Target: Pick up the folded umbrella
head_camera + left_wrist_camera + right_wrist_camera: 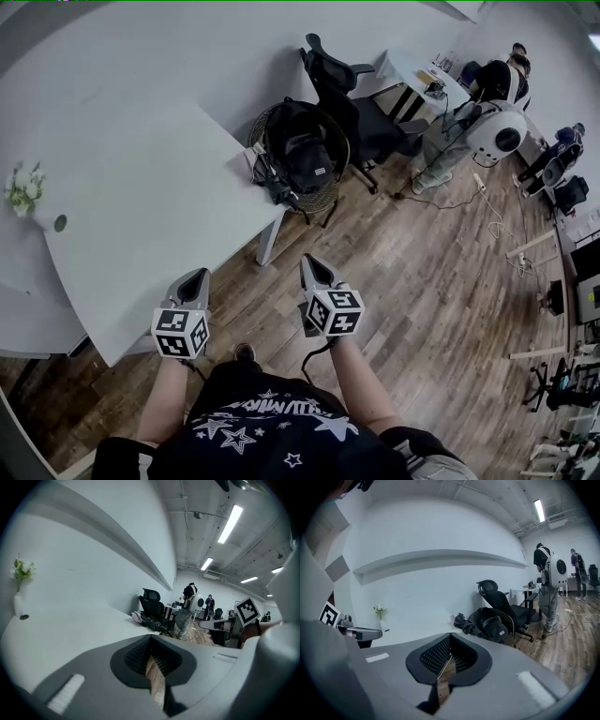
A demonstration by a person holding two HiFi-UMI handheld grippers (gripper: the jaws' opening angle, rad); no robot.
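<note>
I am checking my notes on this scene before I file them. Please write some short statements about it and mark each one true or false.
1. The left gripper and the right gripper hold nothing. True.
2. The vase of flowers stands on the floor. False: it stands on the white table.
3. A black backpack sits in the wicker chair. True.
4. The right gripper's jaws stand wide apart. False: they are together.
5. The folded umbrella hangs on the office chair. False: it lies at the table's corner, beside the wicker chair.
</note>
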